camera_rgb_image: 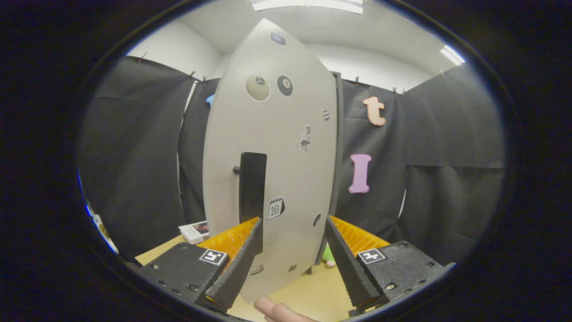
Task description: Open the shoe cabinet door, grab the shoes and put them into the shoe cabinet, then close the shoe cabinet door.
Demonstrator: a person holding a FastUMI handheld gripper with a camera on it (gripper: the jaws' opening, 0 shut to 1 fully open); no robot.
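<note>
So the gripper [292, 232] is sitting right up against the shoe cabinet door [286, 147], with its 2 fingers spread apart and nothing clamped between them. The door panel fills the gap ahead of the fingers and runs tall and upright, covered with a few little stickers [275, 208].

The bit that matters: the dark handle [252, 187] is a vertical bar standing off the door, and it's just above and slightly beyond the left finger's tip [256, 228], not centred between the 2 fingers. Its long axis is up and down, while the fingers open sideways, so that part lines up fine. My guess is the gripper needs to slide a touch left and up to get the bar between the fingers before closing on it.

Whether the door is shut or slightly ajar, I can't tell. A small green thing [329, 256] peeks out low beside the door's right edge. A fingertip [277, 309] shows below, over the wooden table [313, 286].
</note>
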